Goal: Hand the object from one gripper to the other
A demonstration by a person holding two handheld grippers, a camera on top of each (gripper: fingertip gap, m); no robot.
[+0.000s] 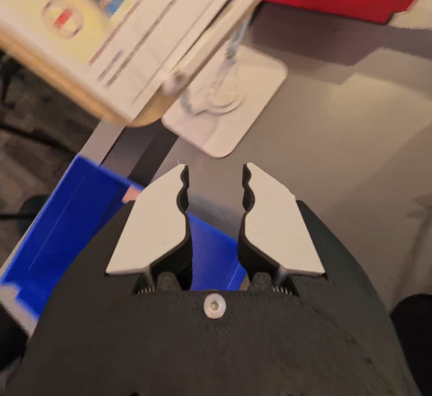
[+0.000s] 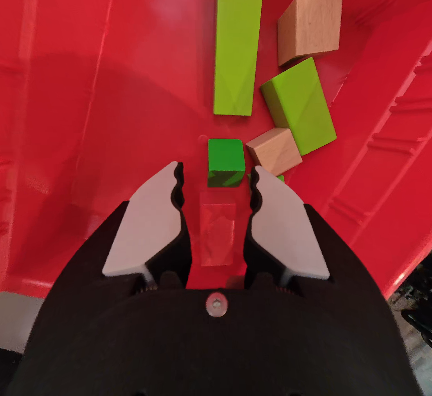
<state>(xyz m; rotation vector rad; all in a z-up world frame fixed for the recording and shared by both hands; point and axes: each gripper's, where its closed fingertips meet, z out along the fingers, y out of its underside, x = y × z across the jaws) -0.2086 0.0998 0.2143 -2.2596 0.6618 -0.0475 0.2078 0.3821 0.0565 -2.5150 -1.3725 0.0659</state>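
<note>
- The whole thing hinges on one relation: the dark green block (image 2: 225,161) sits at 12 o'clock from the right gripper (image 2: 217,172), just past the fingertips and a touch toward the right-hand one. It isn't between the pads yet – there's bare red showing on both sides.
- Right gripper's jaws stand wide with nothing in them. My guess is it only needs to push straight ahead and the block slots in.
- The block's long axis looks to run along the fingers, so the pads should close on its narrow width. Handy.
- It's painted wood: flat glossy faces, softened corners, grain showing on the near end face.
- It lies on the floor of the red plastic bin (image 2: 93,81), which is smooth, shiny and ribbed on the wall at 3 o'clock.
- Neighbours are tight: a bare wooden cube (image 2: 274,151) at 1 o'clock almost touches the block, a lime green block (image 2: 301,106) is behind that, a long lime green plank (image 2: 237,39) sits at 12 and another plain wooden cube (image 2: 309,26) is farther off. The right fingertip could nudge the near cube.
- The left gripper (image 1: 215,174) is nowhere near – jaws apart and empty over a grey tabletop (image 1: 304,174), with a blue bin (image 1: 70,221) at 9 o'clock and a white stand base (image 1: 224,109) at 12. The view's blurry.
- So the right hand is clearly nearer; the handover hasn't started.
</note>
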